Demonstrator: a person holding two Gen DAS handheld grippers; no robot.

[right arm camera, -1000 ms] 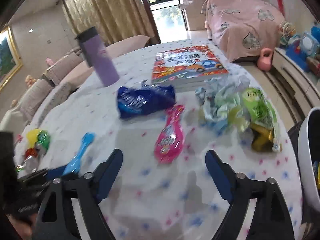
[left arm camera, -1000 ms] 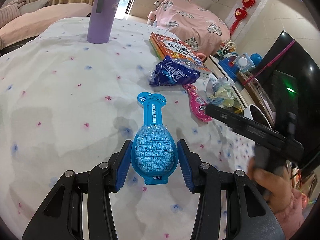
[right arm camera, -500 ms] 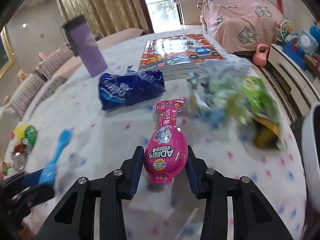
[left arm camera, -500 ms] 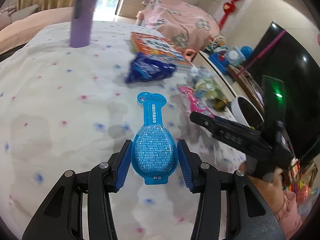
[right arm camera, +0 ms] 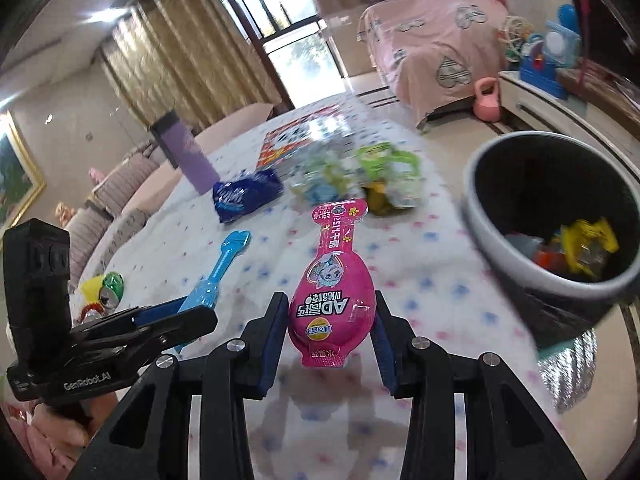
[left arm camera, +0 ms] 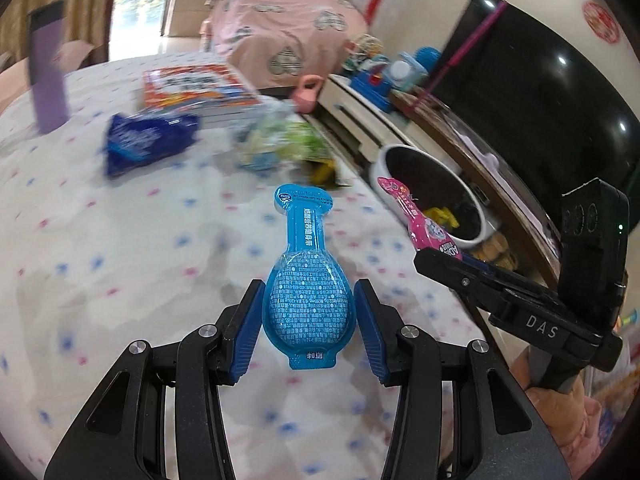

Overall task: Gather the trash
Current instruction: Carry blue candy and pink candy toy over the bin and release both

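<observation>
My left gripper (left arm camera: 308, 316) is shut on a blue spoon-shaped packet (left arm camera: 306, 280) and holds it above the tablecloth. My right gripper (right arm camera: 330, 328) is shut on a pink spoon-shaped packet (right arm camera: 334, 280), also lifted. Each gripper shows in the other's view: the right one (left arm camera: 440, 258) at the right with the pink packet (left arm camera: 416, 216), the left one (right arm camera: 176, 316) at the left with the blue packet (right arm camera: 220, 272). A white-rimmed trash bin (right arm camera: 480, 236) with trash inside stands beyond the table's right edge, also seen in the left wrist view (left arm camera: 384, 160).
On the table (left arm camera: 120, 260) lie a dark blue snack bag (left arm camera: 144, 144), a crumpled green and blue wrapper pile (left arm camera: 280, 140), a picture book (left arm camera: 192, 84), a purple tumbler (left arm camera: 48, 88) and cans (right arm camera: 104, 284) at the left. A TV (left arm camera: 540, 100) and toy shelf stand behind the bin.
My right gripper closed on the pink packet and lifted it off the table. Both grippers have swung right toward the bin, each carrying its packet.
</observation>
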